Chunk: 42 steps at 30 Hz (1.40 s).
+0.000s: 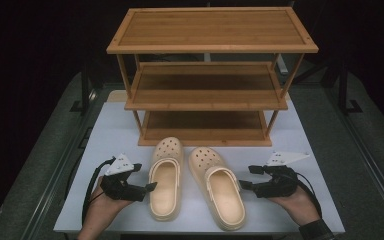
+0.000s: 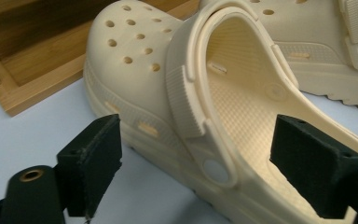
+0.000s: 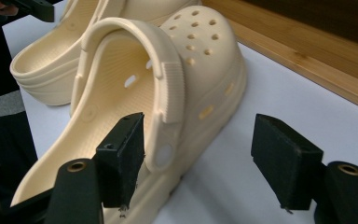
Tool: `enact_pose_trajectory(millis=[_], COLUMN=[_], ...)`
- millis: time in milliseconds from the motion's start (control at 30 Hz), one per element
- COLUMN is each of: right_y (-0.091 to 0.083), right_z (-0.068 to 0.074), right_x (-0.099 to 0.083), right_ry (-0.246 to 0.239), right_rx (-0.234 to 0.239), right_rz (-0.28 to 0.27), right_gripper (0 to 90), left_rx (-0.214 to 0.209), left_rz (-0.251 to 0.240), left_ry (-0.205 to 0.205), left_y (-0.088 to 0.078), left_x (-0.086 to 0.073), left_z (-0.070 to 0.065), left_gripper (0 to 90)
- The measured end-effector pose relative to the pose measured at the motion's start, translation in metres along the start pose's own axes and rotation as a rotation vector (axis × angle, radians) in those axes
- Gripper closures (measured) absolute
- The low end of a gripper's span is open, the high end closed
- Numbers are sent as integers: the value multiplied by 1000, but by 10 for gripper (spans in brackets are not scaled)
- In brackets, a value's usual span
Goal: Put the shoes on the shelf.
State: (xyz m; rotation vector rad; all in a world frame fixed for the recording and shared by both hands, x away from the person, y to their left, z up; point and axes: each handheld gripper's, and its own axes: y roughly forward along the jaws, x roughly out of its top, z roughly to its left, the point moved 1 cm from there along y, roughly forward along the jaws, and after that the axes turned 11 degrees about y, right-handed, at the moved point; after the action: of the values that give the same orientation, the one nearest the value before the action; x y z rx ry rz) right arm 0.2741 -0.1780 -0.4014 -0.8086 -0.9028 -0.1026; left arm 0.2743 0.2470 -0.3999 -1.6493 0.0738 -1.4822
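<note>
Grab stage here: my left gripper point(image 1: 149, 176) and right gripper point(image 1: 246, 177) both stand open, straddling the outer side walls of the left clog point(image 1: 165, 176) and right clog point(image 1: 216, 186), which sit on the table point(image 1: 115, 127) before the rack point(image 1: 207, 75). Nothing held yet. Next I'd squeeze, then lift together.

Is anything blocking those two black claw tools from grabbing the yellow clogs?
Nothing visible. The left gripper already straddles the left clog's side wall, and the right gripper straddles the right clog's wall, jaws open.
</note>
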Motion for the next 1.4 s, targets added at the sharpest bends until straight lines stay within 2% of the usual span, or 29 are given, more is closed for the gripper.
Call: enact_pose_trajectory(millis=[300,400,600,700,800,1100,1233,1400], right_y=[18,23,37,43,46,45,43,40], right_z=[8,9,13,14,13,14,16,15], right_x=[13,16,20,21,21,21,22,22], right_ry=[-12,-17,-43,-55,-58,-74,-95,-95], right_rx=[6,7,-2,-22,-16,-19,-46,-59], right_rz=[5,8,29,40,50,53,50,43], right_gripper=[407,431,502,558,576,663,724,750], left_rx=[16,19,21,40,43,54,82,88], left_rz=[-8,-2,20,23,28,31,37,34], left_ry=[-6,3,8,7,12,19,39,31], left_y=[12,15,24,26,26,24,20,18], left_x=[10,13,14,14,14,14,16,16], left_z=[5,7,10,10,11,9,7,9], left_gripper=[350,394,448,479,488,541,636,706])
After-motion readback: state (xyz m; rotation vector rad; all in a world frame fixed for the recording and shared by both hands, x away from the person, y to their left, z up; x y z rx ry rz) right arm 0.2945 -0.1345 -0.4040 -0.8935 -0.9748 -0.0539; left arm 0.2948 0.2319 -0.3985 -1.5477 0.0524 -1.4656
